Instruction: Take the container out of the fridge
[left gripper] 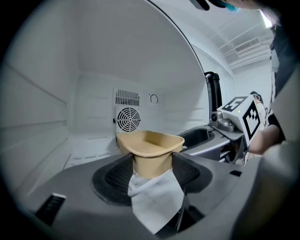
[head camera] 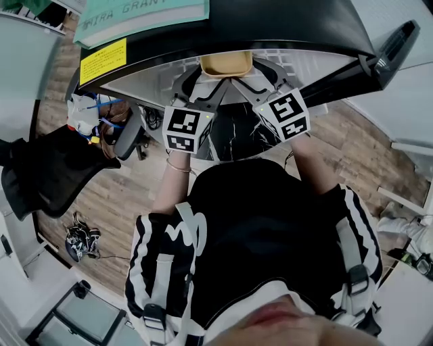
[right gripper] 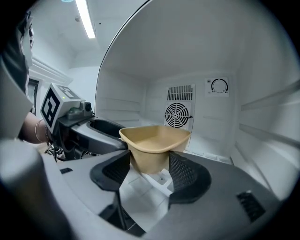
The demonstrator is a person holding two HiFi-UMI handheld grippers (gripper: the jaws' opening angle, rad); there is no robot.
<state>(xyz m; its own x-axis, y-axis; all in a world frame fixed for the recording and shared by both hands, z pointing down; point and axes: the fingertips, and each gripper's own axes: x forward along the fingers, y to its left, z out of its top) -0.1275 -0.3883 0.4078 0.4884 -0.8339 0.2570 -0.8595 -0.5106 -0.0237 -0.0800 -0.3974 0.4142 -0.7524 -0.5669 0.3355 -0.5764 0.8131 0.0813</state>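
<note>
A tan open container sits just inside the white fridge, in front of the round fan vent. My left gripper reaches in from the left, and its two dark pads press on either side of the container's near corner. My right gripper comes in from the right and is shut on the container in the same way. Each gripper view shows the other gripper's marker cube beside the container. The container looks empty.
The fridge has a black top with a yellow sticker, and its door stands open at the right. On the wooden floor to the left are a chair with dark cloth and cables.
</note>
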